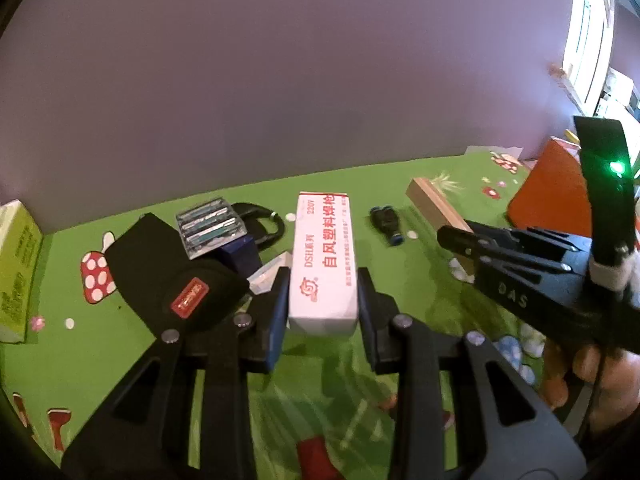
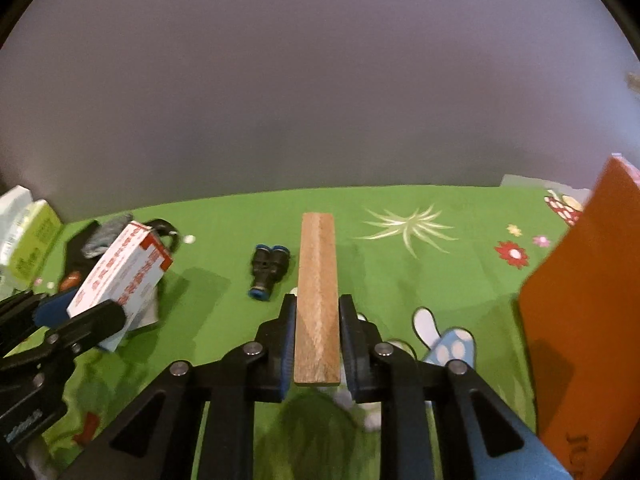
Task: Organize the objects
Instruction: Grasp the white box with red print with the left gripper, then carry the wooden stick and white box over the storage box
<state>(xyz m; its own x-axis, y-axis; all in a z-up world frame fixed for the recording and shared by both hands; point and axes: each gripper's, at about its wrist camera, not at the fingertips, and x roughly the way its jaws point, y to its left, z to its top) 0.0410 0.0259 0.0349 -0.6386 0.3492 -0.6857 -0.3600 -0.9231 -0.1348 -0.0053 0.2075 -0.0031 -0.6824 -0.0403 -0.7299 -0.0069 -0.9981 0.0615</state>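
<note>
Where wall point(image 2: 320, 100) ends, green cloth point(image 2: 224, 248)

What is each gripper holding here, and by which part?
The left gripper clamps the white box by the long sides near its near end. The right gripper clamps the wooden block by its long sides, toward the near end.

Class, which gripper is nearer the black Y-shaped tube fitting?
Right. The right gripper, gripping the wooden block, sits just beside the fitting; the left gripper holds the white box farther away.
</note>
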